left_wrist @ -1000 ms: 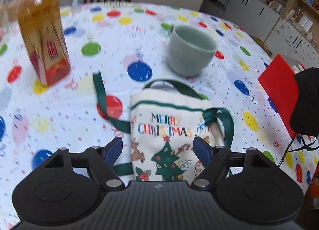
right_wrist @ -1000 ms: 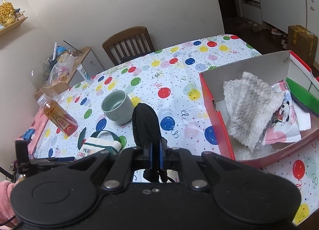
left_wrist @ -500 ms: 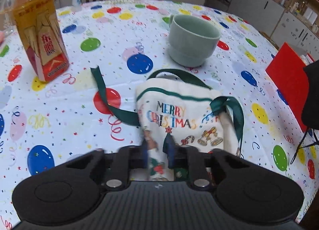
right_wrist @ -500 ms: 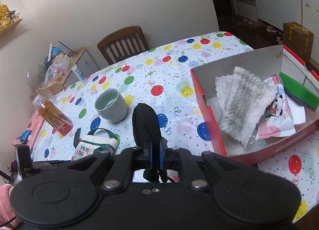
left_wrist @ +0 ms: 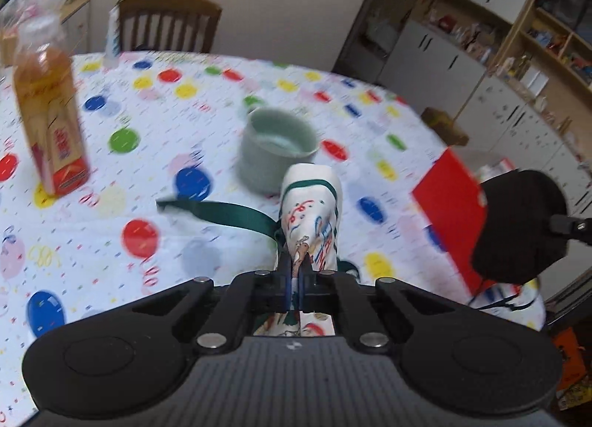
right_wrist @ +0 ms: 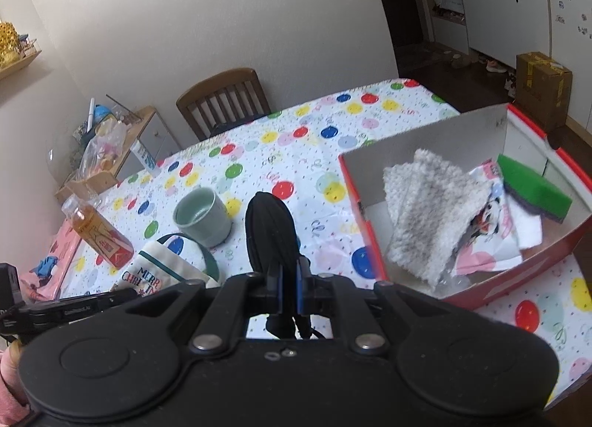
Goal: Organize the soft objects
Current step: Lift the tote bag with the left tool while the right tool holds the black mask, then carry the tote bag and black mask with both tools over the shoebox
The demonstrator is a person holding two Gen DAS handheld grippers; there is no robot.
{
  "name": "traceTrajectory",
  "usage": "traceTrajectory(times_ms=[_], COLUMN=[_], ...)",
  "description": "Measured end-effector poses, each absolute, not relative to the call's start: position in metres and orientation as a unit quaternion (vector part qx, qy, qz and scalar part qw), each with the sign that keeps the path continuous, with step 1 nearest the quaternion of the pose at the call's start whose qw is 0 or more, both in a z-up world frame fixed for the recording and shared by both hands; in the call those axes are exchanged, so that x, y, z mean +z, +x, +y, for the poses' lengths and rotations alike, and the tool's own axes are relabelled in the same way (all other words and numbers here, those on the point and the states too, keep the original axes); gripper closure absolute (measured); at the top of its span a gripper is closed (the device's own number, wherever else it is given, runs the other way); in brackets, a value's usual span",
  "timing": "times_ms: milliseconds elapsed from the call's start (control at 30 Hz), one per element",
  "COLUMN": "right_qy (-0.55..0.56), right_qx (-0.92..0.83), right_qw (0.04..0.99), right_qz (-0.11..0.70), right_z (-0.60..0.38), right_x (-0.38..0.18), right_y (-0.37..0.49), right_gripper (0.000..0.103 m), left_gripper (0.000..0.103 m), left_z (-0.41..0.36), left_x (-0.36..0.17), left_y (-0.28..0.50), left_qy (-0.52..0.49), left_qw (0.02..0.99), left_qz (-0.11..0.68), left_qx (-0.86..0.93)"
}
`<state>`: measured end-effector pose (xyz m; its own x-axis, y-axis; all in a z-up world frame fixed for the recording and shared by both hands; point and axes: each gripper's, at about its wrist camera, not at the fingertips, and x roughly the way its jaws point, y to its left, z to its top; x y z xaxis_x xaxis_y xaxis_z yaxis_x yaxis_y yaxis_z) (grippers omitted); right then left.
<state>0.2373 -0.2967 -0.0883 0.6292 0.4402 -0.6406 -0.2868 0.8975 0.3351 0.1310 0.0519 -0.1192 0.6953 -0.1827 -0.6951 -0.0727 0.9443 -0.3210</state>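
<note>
Left hand-held gripper (left_wrist: 294, 288) is pinched tight on the near edge of the Christmas pouch (left_wrist: 312, 219). The pouch stands up and away from the fingers, long axis along the view, green strap (left_wrist: 218, 210) trailing left onto the surface (left_wrist: 111, 242). Whether the far end is lifted or touching, cannot tell; the frame is blurred.

Right hand-held gripper (right_wrist: 289, 288) is clamped on a black soft object (right_wrist: 272, 231) that sticks straight out ahead of it.

Key relation: the red box (right_wrist: 370, 227) lies right of and ahead of the right gripper, open top up, just beside it. From the left gripper it is well to the right, with the right gripper's black load in between. So the right hand is nearer, and probably drops first.

Right view shows the box contents: grey knit cloth (right_wrist: 433, 219), panda packet (right_wrist: 488, 238), green sponge (right_wrist: 532, 186). Left view gives only the box's red outer wall (left_wrist: 449, 201), but shows the pouch grip close up. Cup (left_wrist: 277, 147) sits just behind the pouch, bottle (left_wrist: 50, 118) far left; neither is soft.
</note>
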Motion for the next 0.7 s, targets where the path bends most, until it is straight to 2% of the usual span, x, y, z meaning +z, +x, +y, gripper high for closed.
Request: traceTrajectory(times_ms=[700], right_qy=[0.107], right_qx=[0.097], right_qw=[0.949], right_qz=[0.282], right_z=[-0.385], right_x=[-0.034], right_y=[0.266], right_gripper=[0.097], left_gripper=[0.100], left_z=[-0.065], left_x=[-0.010], left_y=[0.219], left_qy=[-0.156], left_qw=[0.923], left_qz=[0.301], left_qx=[-0.180])
